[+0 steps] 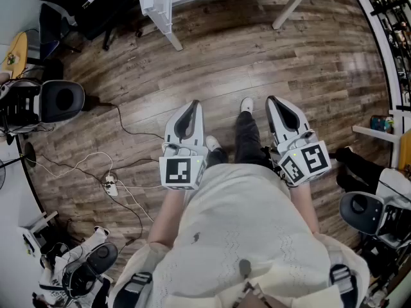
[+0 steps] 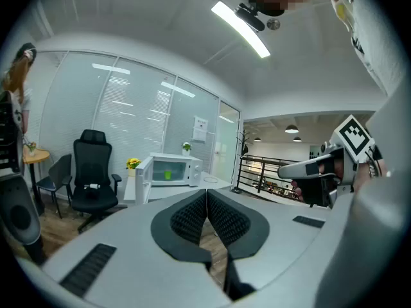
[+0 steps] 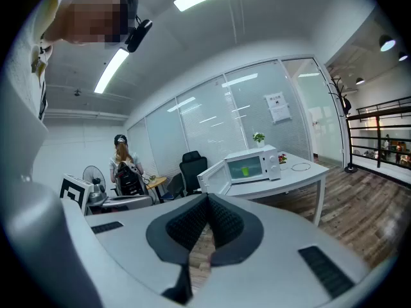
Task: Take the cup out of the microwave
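1. State: left gripper (image 2: 207,201) has its jaws pressed together with nothing between them. Right gripper (image 3: 207,201) is the same, closed and empty. Both point roughly level into the room, well apart from the target.
2. Cup (image 3: 246,169) is green and stands upright inside the microwave (image 3: 252,165) on the white desk (image 3: 292,179). The door (image 3: 212,177) hangs open on the microwave's left. Task looks unstarted.
3. Risk: going in with the jaws closed. They'd shove the cup to the back wall or tip it, so open them before entering the cavity.
4. Risk: clipping the door. It juts forward into the approach path. A gripper coming in from that side could knock it partly closed.
5. Risk: tight cavity. The gripper body is bulky next to the opening and could scrape the frame on the way out and jolt the cup. If there's liquid in it, it spills; contents can't be seen from here.
6. Risk: slip. The cup looks small and smooth, and a shallow pinch at the rim may let go. Better to close around the body.
7. Risk: the walk-up. A power strip (image 1: 110,186) lies on the floor to the person's left, and an office chair (image 2: 93,172) stands near the desk. Both are trip or snag hazards while eyes are on the cup.
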### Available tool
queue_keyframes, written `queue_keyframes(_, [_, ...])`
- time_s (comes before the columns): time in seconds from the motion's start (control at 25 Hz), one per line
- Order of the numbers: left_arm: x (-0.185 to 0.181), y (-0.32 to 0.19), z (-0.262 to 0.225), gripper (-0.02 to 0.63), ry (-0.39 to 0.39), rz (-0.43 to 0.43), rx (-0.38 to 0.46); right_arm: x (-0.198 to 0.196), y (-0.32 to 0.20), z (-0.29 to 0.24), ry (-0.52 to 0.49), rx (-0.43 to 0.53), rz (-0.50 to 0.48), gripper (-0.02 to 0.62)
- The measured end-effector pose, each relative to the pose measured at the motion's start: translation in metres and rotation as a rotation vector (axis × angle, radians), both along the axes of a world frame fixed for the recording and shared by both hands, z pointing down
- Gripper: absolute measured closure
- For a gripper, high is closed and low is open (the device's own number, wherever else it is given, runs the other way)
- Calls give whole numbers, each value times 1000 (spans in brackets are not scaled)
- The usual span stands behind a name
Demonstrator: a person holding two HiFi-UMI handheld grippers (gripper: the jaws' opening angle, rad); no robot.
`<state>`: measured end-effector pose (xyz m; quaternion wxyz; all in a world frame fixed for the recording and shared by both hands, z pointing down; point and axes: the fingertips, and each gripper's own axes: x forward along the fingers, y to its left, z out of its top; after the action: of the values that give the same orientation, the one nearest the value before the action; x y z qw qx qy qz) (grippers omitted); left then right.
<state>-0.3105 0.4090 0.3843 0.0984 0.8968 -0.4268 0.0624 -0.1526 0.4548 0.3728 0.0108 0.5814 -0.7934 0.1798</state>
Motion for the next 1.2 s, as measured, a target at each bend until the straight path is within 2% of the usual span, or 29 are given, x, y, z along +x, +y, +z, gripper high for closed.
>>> queue_keyframes(0.2, [-43,60,-15,583,30,0,-10,-49,48,-22,3,4,-7,588])
queue_keyframes(0.52, [-65,100,-39,580,42,18,48,-85,92,-41,18,56,-18,588])
queue_keyframes(0.6, [-69,108,-40,548,45,20,56,-90,100,-42,21,63,-20,588])
queue_keyframes(0.68, [-71,113,-39,442,44,28,54,-95,104,-45,25,65,-25,588])
queue_keyframes(0.76, [-74,115,-38,402,42,24,45,-98,104,-46,30,66,-31,588])
queue_keyframes(1.0, [-85,116,-36,399,37,-3,45,-107,103,-46,32,70,-49,588])
queue_keyframes(1.2, [-69,108,-39,400,29,-3,54,-89,99,-46,38,66,-44,588])
